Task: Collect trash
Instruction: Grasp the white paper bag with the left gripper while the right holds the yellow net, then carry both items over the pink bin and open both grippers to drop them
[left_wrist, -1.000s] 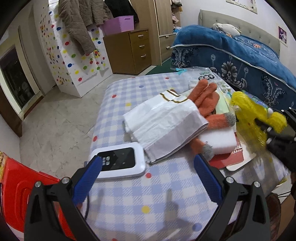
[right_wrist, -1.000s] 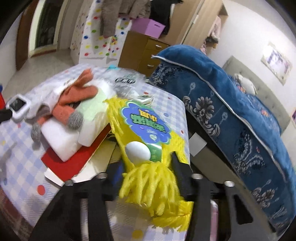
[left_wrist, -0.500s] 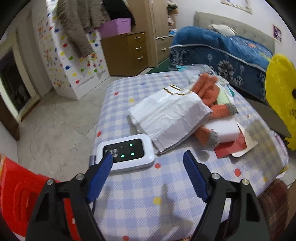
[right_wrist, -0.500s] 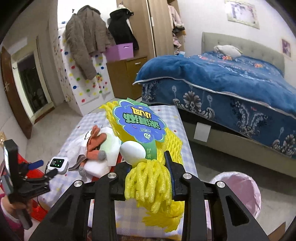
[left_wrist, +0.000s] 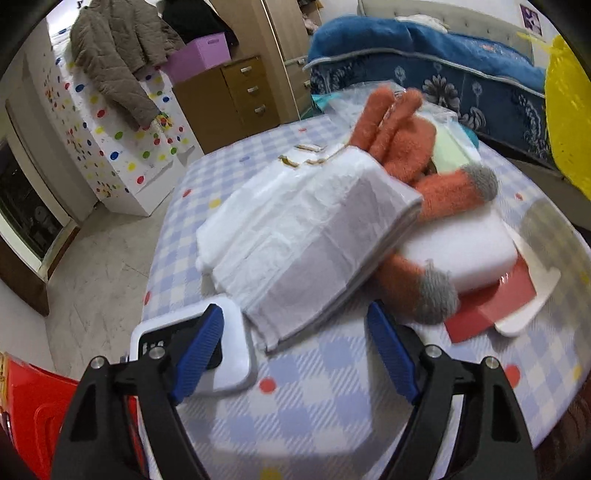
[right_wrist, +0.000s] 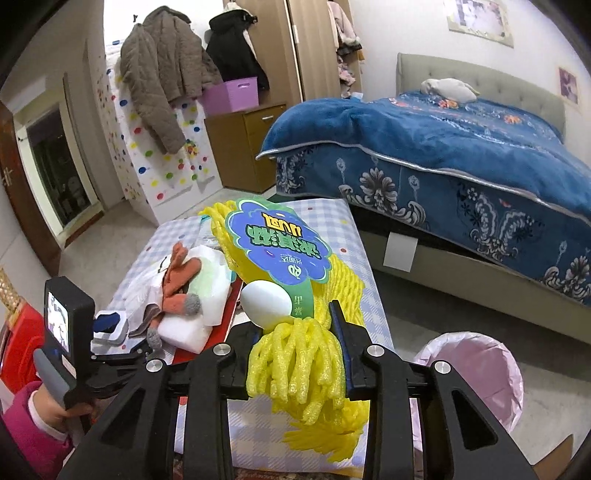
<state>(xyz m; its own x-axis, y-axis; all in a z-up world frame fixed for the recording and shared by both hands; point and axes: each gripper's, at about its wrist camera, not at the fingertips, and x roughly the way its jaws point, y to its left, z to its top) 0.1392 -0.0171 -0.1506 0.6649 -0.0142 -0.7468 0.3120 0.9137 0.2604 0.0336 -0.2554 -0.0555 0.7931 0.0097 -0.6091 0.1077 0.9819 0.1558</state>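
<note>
Holding the yellow net (right_wrist: 295, 354) pinched, the right hand-held gripper (right_wrist: 299, 325) hangs near the pink bin (right_wrist: 480, 373), drop not yet made; left hand-held gripper (left_wrist: 295, 343) spread wide over the counter (left_wrist: 314, 387), white bag (left_wrist: 303, 236) uncollected.

The yellow foam net (left_wrist: 569, 110) is cut off by the right edge of the left wrist view, and the red bin (left_wrist: 33, 413) by the left edge. A folded white bag (left_wrist: 306, 236) hides part of the orange gloves (left_wrist: 402, 144), which look blurred. A blue finger pad (left_wrist: 199, 343) covers the white device's (left_wrist: 236, 354) screen. The right jaws hide the pink-lined trash can's (right_wrist: 480, 365) near rim.
</note>
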